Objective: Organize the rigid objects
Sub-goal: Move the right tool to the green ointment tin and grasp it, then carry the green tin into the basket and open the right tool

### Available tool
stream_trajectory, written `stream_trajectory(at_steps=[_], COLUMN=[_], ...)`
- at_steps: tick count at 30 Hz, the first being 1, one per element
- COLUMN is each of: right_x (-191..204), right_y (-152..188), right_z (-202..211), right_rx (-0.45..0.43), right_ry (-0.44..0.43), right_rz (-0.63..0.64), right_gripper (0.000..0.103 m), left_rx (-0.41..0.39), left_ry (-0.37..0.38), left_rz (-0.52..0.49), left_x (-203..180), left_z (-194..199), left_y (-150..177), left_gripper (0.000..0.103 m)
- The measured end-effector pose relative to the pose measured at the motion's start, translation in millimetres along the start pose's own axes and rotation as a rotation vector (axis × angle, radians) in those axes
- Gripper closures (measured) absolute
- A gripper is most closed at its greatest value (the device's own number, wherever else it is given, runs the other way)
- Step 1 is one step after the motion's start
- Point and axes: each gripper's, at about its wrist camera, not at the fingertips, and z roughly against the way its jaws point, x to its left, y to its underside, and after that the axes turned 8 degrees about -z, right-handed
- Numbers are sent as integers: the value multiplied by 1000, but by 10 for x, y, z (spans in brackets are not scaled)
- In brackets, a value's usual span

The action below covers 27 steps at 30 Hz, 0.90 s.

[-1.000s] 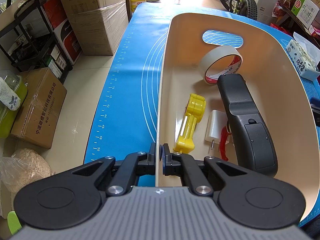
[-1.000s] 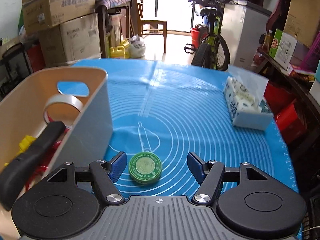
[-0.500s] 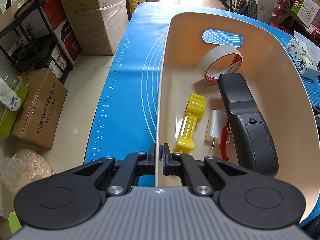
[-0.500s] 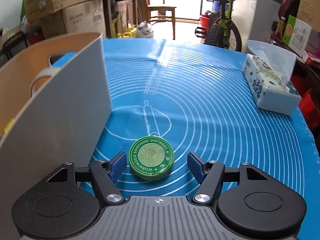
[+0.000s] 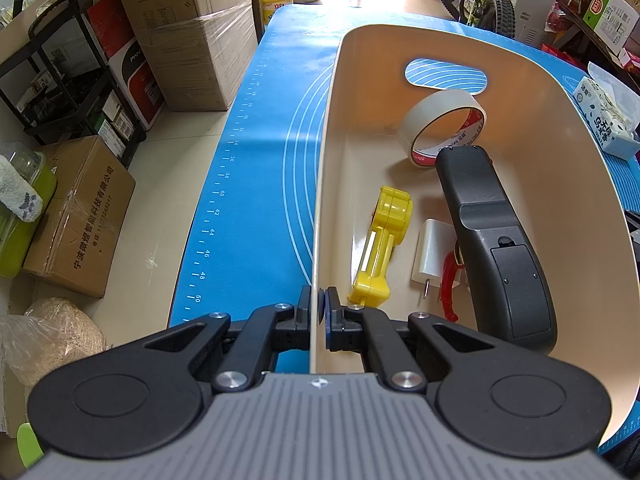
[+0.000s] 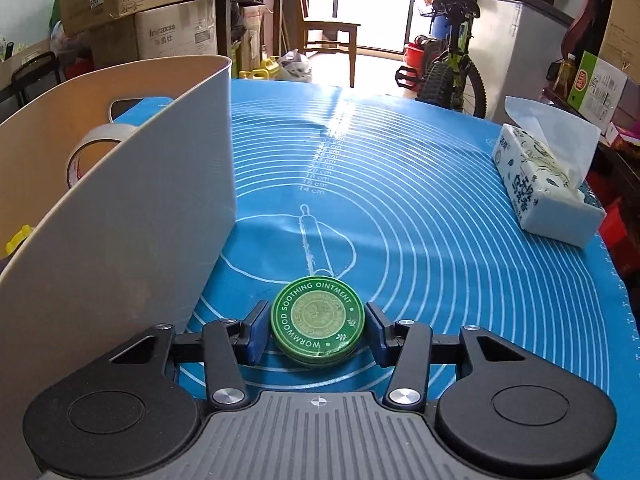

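Note:
My left gripper is shut on the near wall of the beige basket, one pad on each side. Inside the basket lie a tape roll, a yellow tool, a white charger, a red item and a long black device. In the right wrist view a round green ointment tin sits on the blue mat, just right of the basket. My right gripper is closing on the tin, its blue pads against both sides.
A tissue pack lies at the mat's right edge. Cardboard boxes and a black rack stand on the floor left of the table. A bicycle and a chair stand beyond the far end.
The right gripper sank and came in around the green tin, and its jaws narrowed from wide apart to touching the tin. The left gripper and basket stayed still.

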Motion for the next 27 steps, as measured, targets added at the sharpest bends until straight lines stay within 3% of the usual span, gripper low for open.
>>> stream_trajectory(at_steps=[15, 27], right_x=[-192, 142], right_y=[-124, -405], right_z=[599, 1196], right_rx=[-107, -246], right_ry=[64, -30], right_rz=[-78, -77], right_gripper=[49, 49], left_rx=[0, 1], left_ry=[0, -2], left_rz=[1, 0], left_x=[2, 3], left_z=[0, 1], left_y=[0, 5], left_gripper=[96, 96])
